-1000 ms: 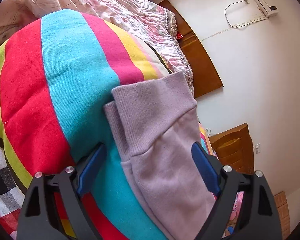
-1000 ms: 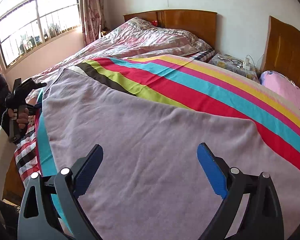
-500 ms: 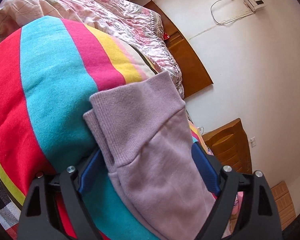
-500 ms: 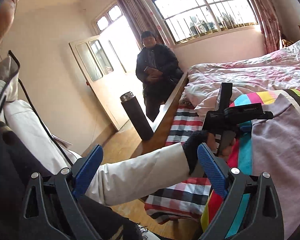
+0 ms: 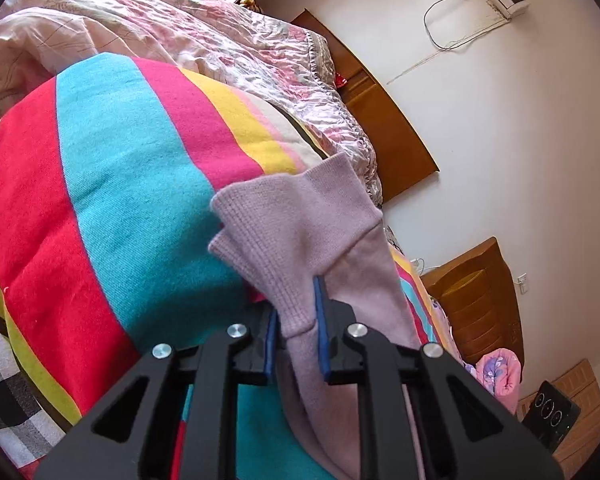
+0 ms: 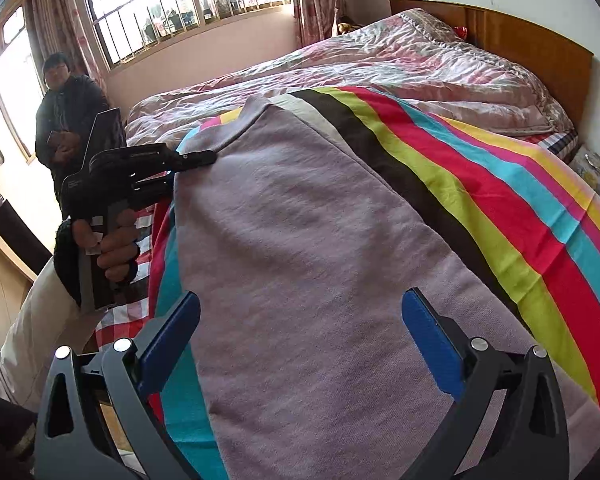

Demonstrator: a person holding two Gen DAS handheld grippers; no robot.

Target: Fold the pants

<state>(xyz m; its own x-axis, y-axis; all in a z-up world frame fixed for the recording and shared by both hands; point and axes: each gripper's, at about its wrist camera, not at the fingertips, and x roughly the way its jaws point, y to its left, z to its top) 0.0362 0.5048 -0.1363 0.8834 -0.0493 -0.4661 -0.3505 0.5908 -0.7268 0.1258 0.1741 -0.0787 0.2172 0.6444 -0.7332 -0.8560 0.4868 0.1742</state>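
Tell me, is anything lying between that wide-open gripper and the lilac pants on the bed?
Nothing visible. The open right gripper hangs just over the lilac pants, which lie spread on the striped blanket with bare fabric below the fingers. The left gripper is shut on the ribbed cuff.

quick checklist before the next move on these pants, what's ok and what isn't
1. Left gripper shut on the ribbed cuff of the lilac pants: ok; its jaws have just closed.
2. Right gripper open, nothing between its fingers: ok.
3. Right gripper gripping the pants: not ok, not yet.
4. Pants lying flat on the striped blanket: ok.
5. Both cuff layers caught in the left gripper: cannot tell.
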